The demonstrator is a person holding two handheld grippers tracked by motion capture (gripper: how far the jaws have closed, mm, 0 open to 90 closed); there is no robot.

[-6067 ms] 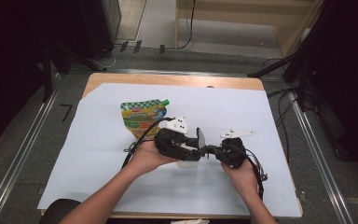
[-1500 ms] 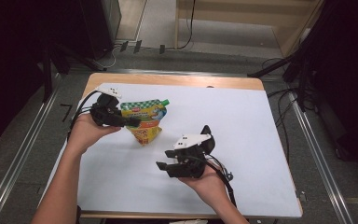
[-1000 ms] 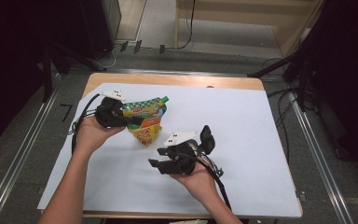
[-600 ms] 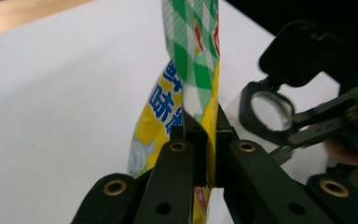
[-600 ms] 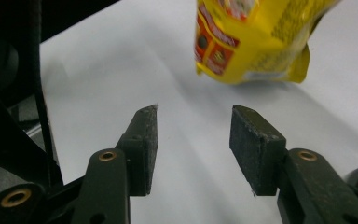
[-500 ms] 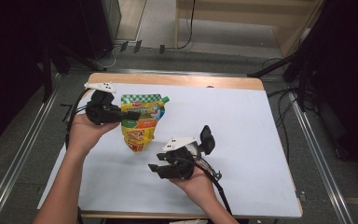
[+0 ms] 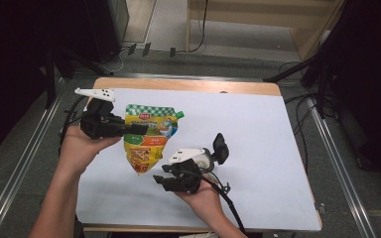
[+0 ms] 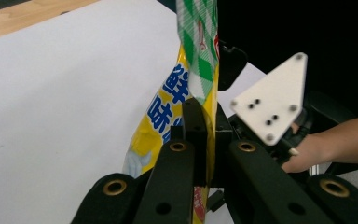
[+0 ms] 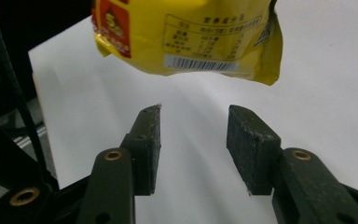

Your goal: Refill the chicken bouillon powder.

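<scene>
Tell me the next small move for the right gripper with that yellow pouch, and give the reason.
Probably ease the right gripper forward and up to bring its fingers around the bottom edge of the yellow pouch. The left gripper is shut on the pouch and holds it off the white sheet, while the right fingers, which have just been closing, have nothing between them just below the pouch.

white sheet [image 7: 258,134] on wooden table [image 7: 188,85] | cables on floor [image 7: 188,49]
</scene>
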